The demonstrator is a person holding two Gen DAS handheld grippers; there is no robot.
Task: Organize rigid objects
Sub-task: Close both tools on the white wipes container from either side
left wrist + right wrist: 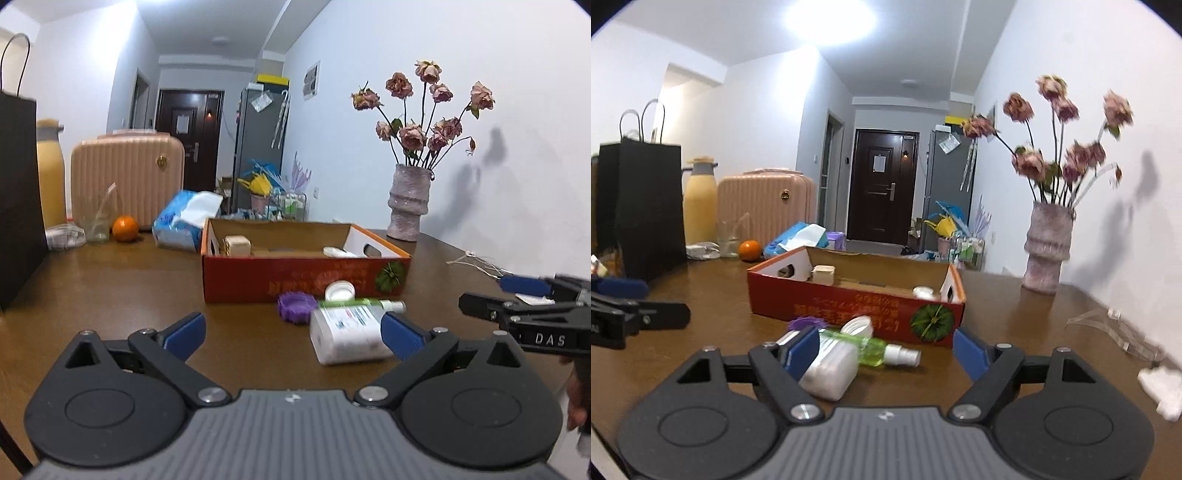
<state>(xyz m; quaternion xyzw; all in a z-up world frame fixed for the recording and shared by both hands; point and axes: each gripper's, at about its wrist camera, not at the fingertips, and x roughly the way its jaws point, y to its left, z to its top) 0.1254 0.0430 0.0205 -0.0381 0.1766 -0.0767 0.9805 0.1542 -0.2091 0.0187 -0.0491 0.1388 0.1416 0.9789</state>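
left gripper [291, 332] spread wide, blue pads empty, hovering low over brown wooden table [110, 280]. lined up behind white rectangular plastic bottle with printed label [347, 332], lying flat just beside right pad, not touched. thin green clear spray bottle [365, 304] lying against it, purple ridged round lid [297, 306] and white round cap [340, 290] close by, all in front of red open cardboard box [306, 284]. box likely the sorting bin: small beige cube [236, 245] and white item [338, 252] already inside. right gripper [517, 295] at right edge, also open.

right wrist view: right gripper [886, 350] open fairly wide, nothing clamped. white bottle [831, 376] partly behind left pad, spray bottle [879, 350] between fingers but apart from pads. red box [849, 302] just beyond. left gripper [628, 314] at left edge. both probably staged for next pickup; loose items still outside box, task partway.
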